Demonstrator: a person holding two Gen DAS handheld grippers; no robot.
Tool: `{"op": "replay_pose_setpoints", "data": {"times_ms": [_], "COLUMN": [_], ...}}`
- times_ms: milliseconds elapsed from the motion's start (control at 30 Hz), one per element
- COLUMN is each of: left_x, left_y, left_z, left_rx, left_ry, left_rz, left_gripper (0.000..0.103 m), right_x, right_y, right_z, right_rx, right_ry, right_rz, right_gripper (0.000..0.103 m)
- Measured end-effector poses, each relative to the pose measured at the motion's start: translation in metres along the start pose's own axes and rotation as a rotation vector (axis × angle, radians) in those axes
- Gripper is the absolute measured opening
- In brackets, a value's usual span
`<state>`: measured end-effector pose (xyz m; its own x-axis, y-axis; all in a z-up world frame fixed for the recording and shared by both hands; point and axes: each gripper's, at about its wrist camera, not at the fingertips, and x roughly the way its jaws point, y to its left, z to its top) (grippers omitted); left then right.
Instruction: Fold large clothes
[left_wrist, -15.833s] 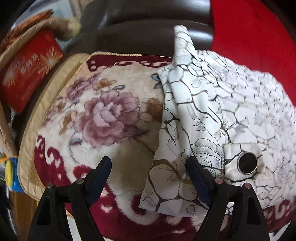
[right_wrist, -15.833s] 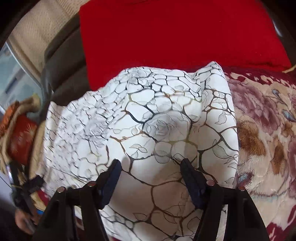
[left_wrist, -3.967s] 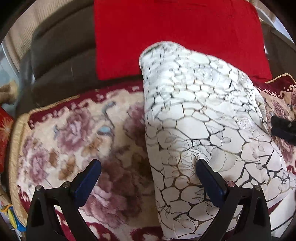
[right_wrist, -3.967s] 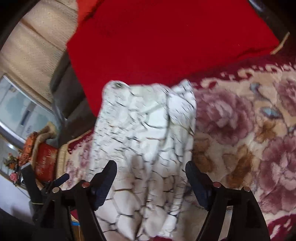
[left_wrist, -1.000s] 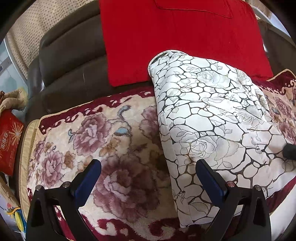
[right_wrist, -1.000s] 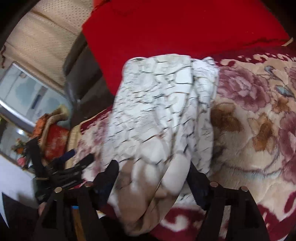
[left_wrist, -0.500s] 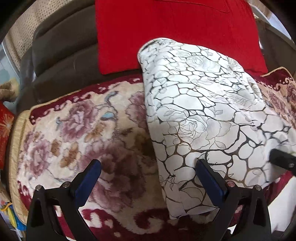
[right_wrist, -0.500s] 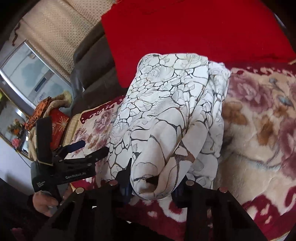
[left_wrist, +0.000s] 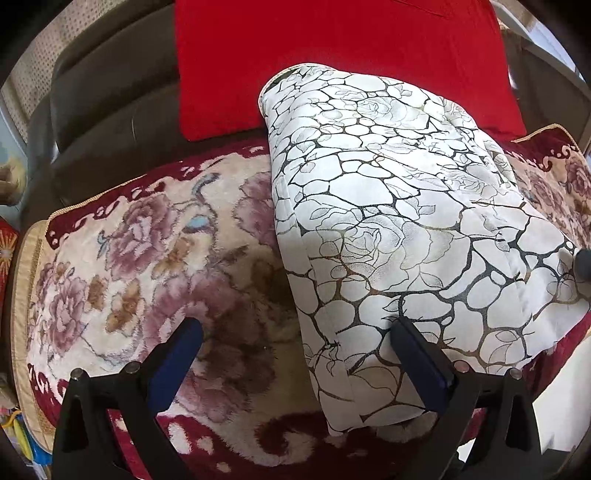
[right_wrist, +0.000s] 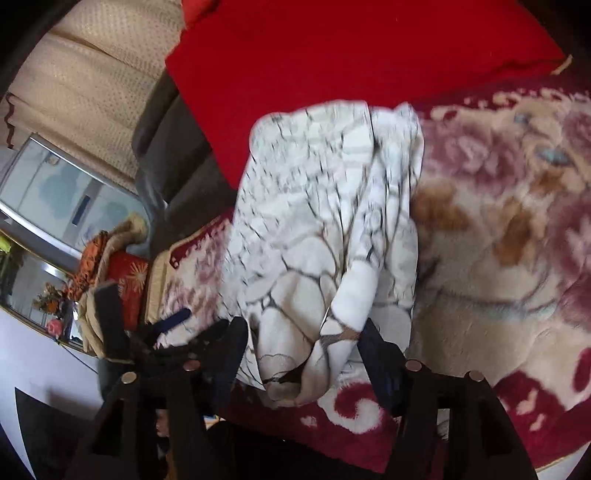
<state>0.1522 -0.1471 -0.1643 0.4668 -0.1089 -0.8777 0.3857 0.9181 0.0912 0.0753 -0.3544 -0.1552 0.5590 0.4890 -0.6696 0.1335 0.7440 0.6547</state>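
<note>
The white garment (left_wrist: 399, 236) with a black and gold crackle-and-rose print lies folded into a thick bundle on the floral sofa blanket (left_wrist: 155, 266). My left gripper (left_wrist: 291, 354) is open and empty at the bundle's near left edge, its right finger resting against the cloth. In the right wrist view the garment (right_wrist: 325, 236) is blurred, its near rolled end between the fingers of my right gripper (right_wrist: 299, 354), which is open and not clamping it. The left gripper (right_wrist: 173, 332) shows at the garment's left side.
A red cushion (left_wrist: 332, 48) leans on the dark brown sofa back (left_wrist: 110, 92) behind the garment. A red box and beige cloth (right_wrist: 122, 273) sit on the sofa's left arm. The blanket's front edge drops off close to both grippers.
My right gripper was shut on the garment's near end half a second ago; it has opened and let the end drop. The left gripper stayed open and shifted little.
</note>
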Motion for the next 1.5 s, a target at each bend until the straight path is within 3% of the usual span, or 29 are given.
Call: {"op": "replay_pose_setpoints", "data": {"times_ms": [33, 167, 400, 667, 800, 900, 1033, 1067, 1167, 1233, 1300, 1500], "left_x": [-0.001, -0.003, -0.024, 0.011, 0.044, 0.061, 0.074, 0.075, 0.073, 0.07, 0.069, 0.051], "left_y": [-0.001, 0.005, 0.021, 0.04, 0.041, 0.046, 0.044, 0.041, 0.032, 0.029, 0.028, 0.025], "left_z": [0.0, 0.001, 0.015, 0.041, 0.048, 0.046, 0.046, 0.047, 0.048, 0.045, 0.044, 0.041], "left_rx": [0.001, -0.017, -0.076, -0.163, -0.201, -0.267, -0.304, -0.296, -0.263, -0.258, -0.251, -0.257], "left_ry": [-0.001, 0.012, -0.037, 0.031, 0.132, 0.173, 0.175, 0.169, 0.14, 0.122, 0.112, 0.067], "left_rz": [0.003, -0.011, -0.084, -0.2, -0.32, -0.466, -0.599, -0.593, -0.575, -0.58, -0.57, -0.546], "left_gripper": [0.102, 0.102, 0.102, 0.101, 0.101, 0.101, 0.101, 0.101, 0.101, 0.101, 0.099, 0.079], "right_x": [-0.004, -0.004, 0.018, 0.036, 0.055, 0.068, 0.077, 0.078, 0.078, 0.08, 0.085, 0.09], "right_y": [0.0, -0.001, -0.014, -0.037, -0.05, -0.055, -0.054, -0.053, -0.051, -0.05, -0.051, -0.029], "right_z": [0.003, 0.01, 0.028, 0.054, 0.064, 0.066, 0.069, 0.07, 0.071, 0.068, 0.066, 0.062], "right_rx": [-0.002, -0.011, 0.043, 0.13, 0.156, 0.159, 0.125, 0.115, 0.079, 0.042, 0.014, -0.017], "right_ry": [-0.012, -0.035, -0.024, -0.018, 0.025, 0.044, 0.02, 0.019, 0.0, -0.011, -0.019, -0.033], "right_rz": [-0.014, -0.083, -0.065, -0.049, -0.031, 0.005, 0.064, 0.079, 0.134, 0.102, 0.063, 0.017], "right_gripper": [0.074, 0.075, 0.075, 0.079, 0.083, 0.086, 0.093, 0.093, 0.09, 0.076, 0.071, 0.055]}}
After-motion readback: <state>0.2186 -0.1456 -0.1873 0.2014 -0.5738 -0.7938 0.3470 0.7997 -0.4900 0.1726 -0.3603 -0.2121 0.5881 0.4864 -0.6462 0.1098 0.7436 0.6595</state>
